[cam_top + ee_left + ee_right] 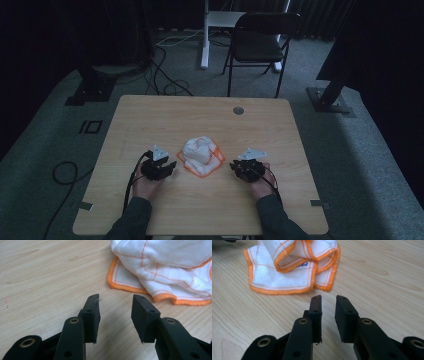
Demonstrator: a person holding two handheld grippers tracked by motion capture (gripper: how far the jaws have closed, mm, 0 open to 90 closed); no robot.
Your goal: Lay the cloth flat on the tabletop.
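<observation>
A crumpled white cloth with orange stitched edging (201,156) sits heaped near the middle of the pale wooden tabletop (150,120), slightly toward the person's side. Its folds rise into a soft mound, with flat corners spreading out on the wood around the base.

The left gripper (169,167) rests at about nine o'clock from the cloth, just beside it but not touching. In the left gripper view its black fingers (92,315) are spread apart with bare wood between them, and the cloth's orange hem (125,286) lies beyond the tips toward one o'clock.

The right gripper (234,166) sits at about three o'clock from the cloth, also near and apart from it. In the right gripper view its fingers (315,312) stand parted by a narrower gap, holding nothing, and the cloth (287,267) lies ahead toward eleven o'clock, its hem close to the tips. A small patch of blue print shows on one fold.

The person's hands grip both tools from the six o'clock edge, dark sleeves (132,217) coming in from below. A cable trails back from each gripper along the forearm.

A round grommet (238,110) is set in the tabletop toward twelve o'clock. Beyond the far edge, a black folding chair (260,42) stands on the grey carpet.
</observation>
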